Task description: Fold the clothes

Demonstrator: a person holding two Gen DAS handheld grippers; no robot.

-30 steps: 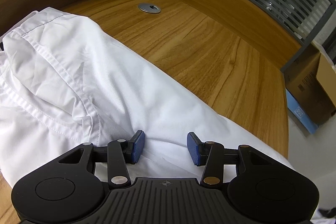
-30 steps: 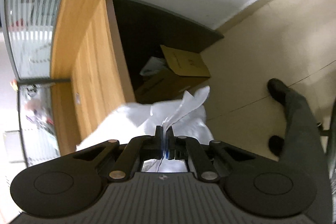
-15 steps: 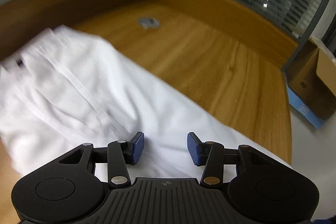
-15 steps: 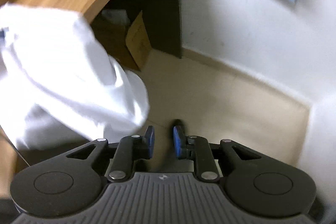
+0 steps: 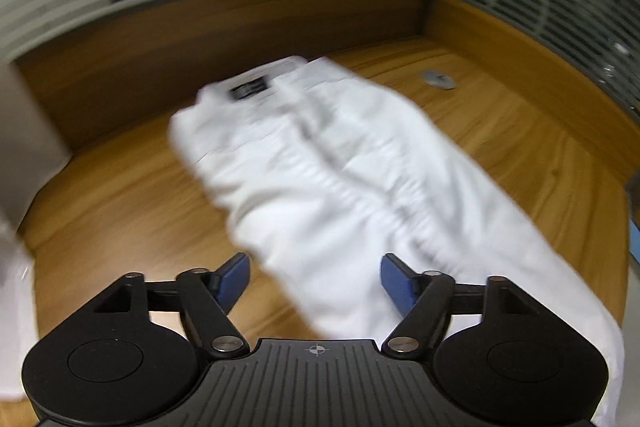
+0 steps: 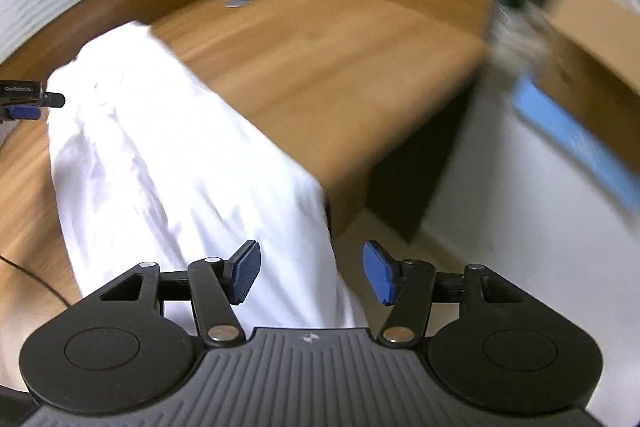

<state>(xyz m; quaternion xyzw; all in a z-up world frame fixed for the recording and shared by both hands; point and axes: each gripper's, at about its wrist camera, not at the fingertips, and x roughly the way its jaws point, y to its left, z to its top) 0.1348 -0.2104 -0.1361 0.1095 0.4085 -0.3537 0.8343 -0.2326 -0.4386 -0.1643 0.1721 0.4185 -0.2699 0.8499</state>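
Surface (image 5: 500,131): wooden, carrying the garment.
Garment (image 5: 340,179): white, along the surface, one end over its edge; a second ago pinched by the right claw.
Right claw (image 6: 311,271): now empty, opening above garment.
Left claw (image 5: 315,281): opening wider, empty, angled down.

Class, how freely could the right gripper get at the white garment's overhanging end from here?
Probably freely: the right gripper, jaws opening and empty, hovers just above the white garment where it drapes off the wooden desk; nothing lies between.
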